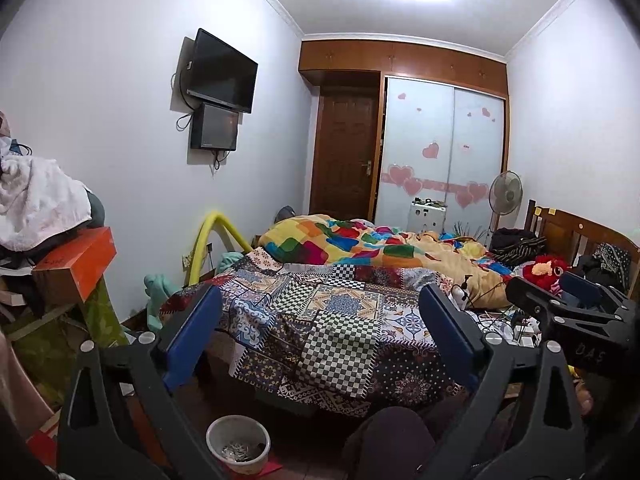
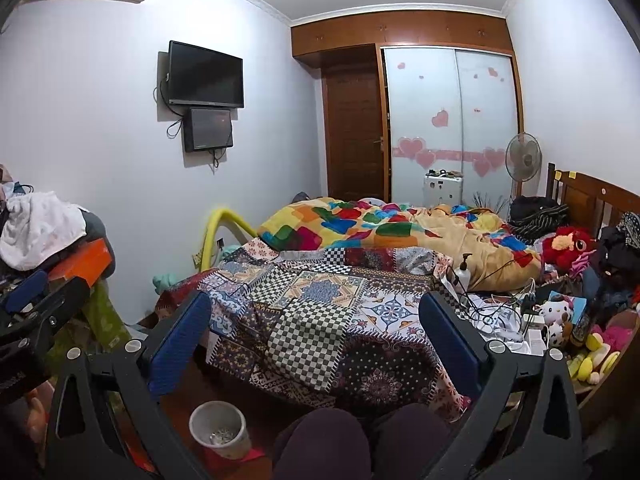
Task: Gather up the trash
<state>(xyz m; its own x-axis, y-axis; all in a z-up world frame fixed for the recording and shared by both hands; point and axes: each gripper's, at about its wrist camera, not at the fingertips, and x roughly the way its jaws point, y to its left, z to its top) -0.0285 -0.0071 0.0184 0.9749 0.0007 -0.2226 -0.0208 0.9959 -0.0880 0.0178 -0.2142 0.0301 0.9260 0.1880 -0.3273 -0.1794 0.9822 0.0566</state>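
Observation:
A small white trash bin (image 1: 237, 443) with scraps at its bottom stands on the floor at the foot of the bed; it also shows in the right wrist view (image 2: 218, 428). My left gripper (image 1: 320, 332) is open and empty, held above the patchwork bedspread (image 1: 320, 320). My right gripper (image 2: 316, 328) is open and empty over the same bedspread (image 2: 320, 304). The right gripper shows at the right edge of the left wrist view (image 1: 568, 304), and the left one at the left edge of the right wrist view (image 2: 36, 304). No loose trash is clearly visible.
A colourful blanket (image 2: 380, 228) covers the far bed. Cables, a pump bottle (image 2: 464, 272), chargers and plush toys (image 2: 560, 312) crowd the bed's right side. An orange box (image 1: 76, 264) with piled clothes stands left. The person's knees (image 2: 352, 440) sit low in front.

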